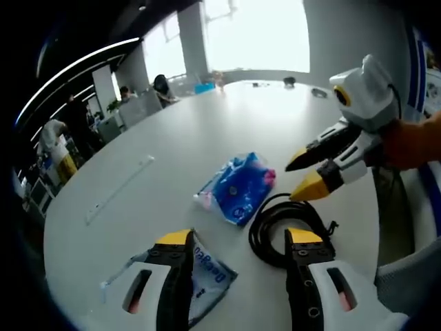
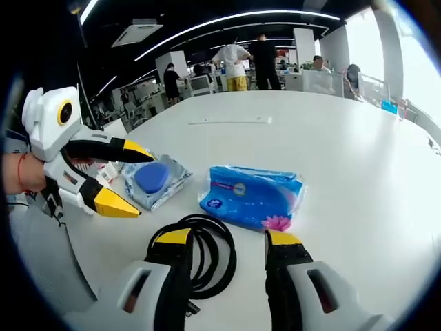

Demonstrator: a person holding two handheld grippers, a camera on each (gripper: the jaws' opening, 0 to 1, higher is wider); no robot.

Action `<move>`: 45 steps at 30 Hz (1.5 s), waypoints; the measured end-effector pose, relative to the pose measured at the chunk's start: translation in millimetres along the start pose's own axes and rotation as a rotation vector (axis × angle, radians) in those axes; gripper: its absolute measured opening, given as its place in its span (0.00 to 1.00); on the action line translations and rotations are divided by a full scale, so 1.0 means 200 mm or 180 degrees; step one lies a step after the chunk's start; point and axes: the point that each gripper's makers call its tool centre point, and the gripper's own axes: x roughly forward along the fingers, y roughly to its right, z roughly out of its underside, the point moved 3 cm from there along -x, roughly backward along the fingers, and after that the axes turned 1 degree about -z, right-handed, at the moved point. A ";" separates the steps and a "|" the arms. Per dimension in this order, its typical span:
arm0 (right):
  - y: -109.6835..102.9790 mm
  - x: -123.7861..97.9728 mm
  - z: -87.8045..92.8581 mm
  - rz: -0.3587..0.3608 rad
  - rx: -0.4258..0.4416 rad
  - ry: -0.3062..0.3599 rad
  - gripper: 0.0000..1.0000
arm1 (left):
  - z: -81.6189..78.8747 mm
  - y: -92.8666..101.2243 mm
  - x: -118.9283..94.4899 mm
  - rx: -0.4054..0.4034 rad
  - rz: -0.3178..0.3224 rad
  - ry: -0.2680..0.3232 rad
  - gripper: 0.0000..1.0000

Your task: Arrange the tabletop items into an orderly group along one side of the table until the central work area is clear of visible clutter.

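Note:
A blue tissue pack (image 1: 238, 186) (image 2: 251, 196) lies on the white table (image 1: 207, 117) (image 2: 351, 165). Beside it is a coiled black cable (image 1: 281, 227) (image 2: 201, 254). A small clear packet with a blue item (image 2: 155, 181) (image 1: 207, 277) lies near the table's edge, partly under my left gripper's jaw. My left gripper (image 1: 238, 241) (image 2: 138, 183) is open, just above the packet and cable, holding nothing. My right gripper (image 2: 227, 240) (image 1: 306, 174) is also open, hovering over the cable and close to the tissue pack, empty.
A long clear strip (image 1: 117, 189) (image 2: 231, 121) lies farther out on the table. Small dark items (image 1: 318, 92) sit at the far rim. A grey chair (image 1: 413, 276) stands at the near edge. People (image 2: 238, 65) and desks stand beyond the table.

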 end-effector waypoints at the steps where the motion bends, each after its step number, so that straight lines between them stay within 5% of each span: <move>1: 0.00 0.00 0.00 0.0003 0.0000 0.0008 0.40 | 0.00 -0.01 -0.01 0.0001 -0.0013 0.0014 0.50; 30: -0.21 0.08 -0.18 -0.0076 -0.0155 0.0158 0.42 | 0.07 -0.25 -0.26 -0.0011 -0.0326 0.0069 0.48; 45: -0.33 0.18 -0.32 -0.0245 -0.0384 0.0164 0.41 | 0.24 -0.39 -0.43 -0.0154 -0.0563 -0.0022 0.48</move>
